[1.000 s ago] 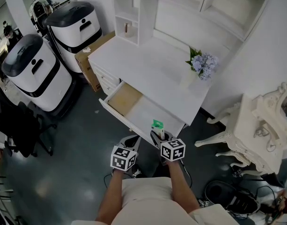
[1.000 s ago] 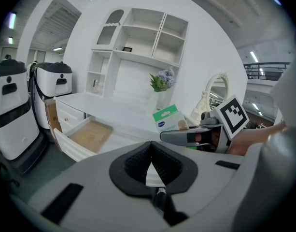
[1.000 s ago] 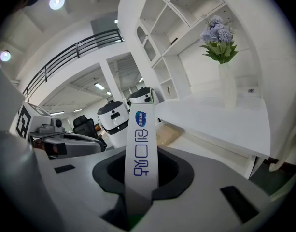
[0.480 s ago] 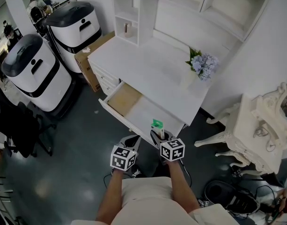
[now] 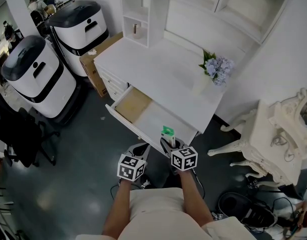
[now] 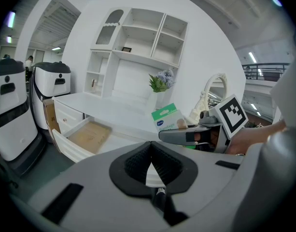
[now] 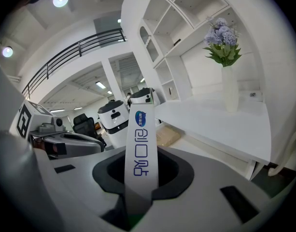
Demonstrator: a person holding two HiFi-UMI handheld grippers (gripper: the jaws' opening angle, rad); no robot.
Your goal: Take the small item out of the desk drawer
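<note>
The white desk has its drawer pulled open, with a bare wooden bottom. My right gripper is shut on a small white box with a green top. It holds the box upright above the drawer's near right corner. In the right gripper view the box stands between the jaws with its blue print facing me. My left gripper hovers just left of it, in front of the drawer. Its jaws are shut and hold nothing. From the left gripper view, the box and the right gripper show to the right.
A vase of blue flowers stands on the desk's right end, under a white shelf unit. Two white and black machines and a cardboard box stand to the left. An ornate white piece of furniture is at right, with cables on the floor.
</note>
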